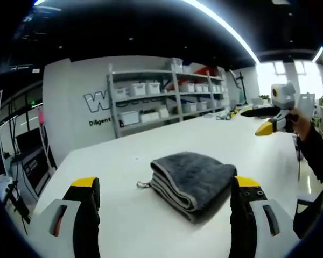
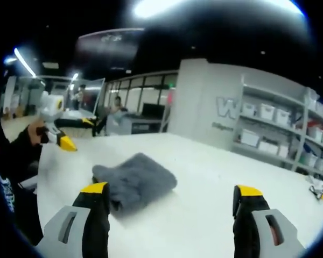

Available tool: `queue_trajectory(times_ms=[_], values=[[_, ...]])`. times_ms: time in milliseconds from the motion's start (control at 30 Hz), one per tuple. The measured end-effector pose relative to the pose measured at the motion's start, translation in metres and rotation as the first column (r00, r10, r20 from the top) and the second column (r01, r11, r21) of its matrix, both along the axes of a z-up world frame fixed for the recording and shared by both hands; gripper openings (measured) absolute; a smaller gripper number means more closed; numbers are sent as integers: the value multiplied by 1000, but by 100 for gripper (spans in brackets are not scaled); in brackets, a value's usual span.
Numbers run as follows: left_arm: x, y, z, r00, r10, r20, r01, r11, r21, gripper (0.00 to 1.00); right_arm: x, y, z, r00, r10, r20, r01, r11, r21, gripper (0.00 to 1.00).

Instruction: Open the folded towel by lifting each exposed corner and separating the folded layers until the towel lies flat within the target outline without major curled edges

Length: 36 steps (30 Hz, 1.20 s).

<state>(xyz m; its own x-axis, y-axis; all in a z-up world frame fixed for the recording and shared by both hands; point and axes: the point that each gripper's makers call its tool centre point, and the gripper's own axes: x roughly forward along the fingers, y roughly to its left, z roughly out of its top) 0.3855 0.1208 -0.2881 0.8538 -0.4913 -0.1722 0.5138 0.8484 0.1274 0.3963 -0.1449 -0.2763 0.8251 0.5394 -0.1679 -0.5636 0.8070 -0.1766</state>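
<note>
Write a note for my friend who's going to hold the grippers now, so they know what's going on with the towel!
Left gripper: open, holding nothing, aimed at the towel.
Right gripper: open, holding nothing, raised off the table.
Towel: grey, folded in several layers, lying on the white table with a small loop sticking out at one corner. Neither gripper touches it.
Done: nothing yet.
Left: lift each exposed corner, separate the layers, spread the towel flat and smooth any curled edges. I cannot make out a target outline on the table.
</note>
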Motion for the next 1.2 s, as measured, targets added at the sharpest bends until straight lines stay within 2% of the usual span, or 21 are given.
queue_trajectory(times_ms=[33,100,167,267,467,533,600,667,700,767,800,833,900,933,967,1000,1067,1100,1133,1167,1200], values=[[-4,-9,-2,1000,-22,-21,21,998,-55,99,0,0,0,1000,-1,0,1,1000,1,95],[-11,-19,-4,998,-53,-41,48,992,-115,100,-1,0,0,1000,1,0,-1,1000,-1,95],[-22,-37,-12,991,-106,-87,85,973,-216,100,-2,0,1,1000,0,2,0,1000,-1,95],[-20,-35,-16,993,-52,-103,15,943,-333,100,-2,-2,3,1000,-3,8,3,1000,2,95],[-23,-21,-16,992,39,-122,-91,883,-461,100,-5,-1,5,1000,0,14,0,1000,-2,95],[-24,-17,-15,989,58,-135,-120,849,-515,100,-5,-1,5,1000,1,14,-1,1000,-3,95],[-23,-9,-13,985,92,-149,-162,799,-579,100,-5,-1,6,1000,0,17,0,1000,-3,95],[-25,-1,-11,978,136,-157,-206,720,-663,100,-5,-2,7,1000,-2,20,2,1000,-1,94],[-26,-1,-9,978,137,-154,-206,695,-689,100,-4,-2,8,1000,-2,21,2,1000,0,94],[-29,-4,-7,980,110,-167,-199,607,-769,100,-4,-1,9,1000,-2,22,2,1000,3,94],[-32,-10,-7,980,60,-192,-193,545,-816,100,-4,-1,9,1000,0,20,0,1000,5,94],[-31,-10,-5,979,54,-198,-199,479,-855,100,-5,1,9,1000,5,18,-5,1000,10,94],[-33,-15,-5,978,19,-210,-200,396,-896,100,-6,4,10,1000,19,13,-20,999,27,94],[-34,-19,-7,975,-10,-222,-203,373,-905,100,-6,5,10,1000,22,12,-22,999,28,93],[-35,-24,-8,971,-42,-235,-208,332,-920,100,-6,6,11,1000,25,12,-25,999,29,93],[-35,-28,-10,966,-75,-247,-217,280,-935,100,-7,6,11,1000,25,13,-26,999,28,93],[-36,-32,-13,961,-95,-258,-230,238,-944,100,-7,6,11,1000,25,14,-25,999,26,93],[-35,-32,-14,961,-97,-260,-238,194,-952,100,-7,7,12,1000,26,15,-26,999,26,93],[-35,-33,-17,957,-106,-271,-251,173,-952,100,-7,7,11,1000,27,14,-28,999,26,93],[-35,-35,-20,952,-117,-283,-263,156,-952,100,-8,7,11,1000,28,13,-28,999,26,93],[-34,-37,-23,952,-122,-282,-262,155,-953,100,-8,7,10,1000,28,11,-28,999,25,93]])
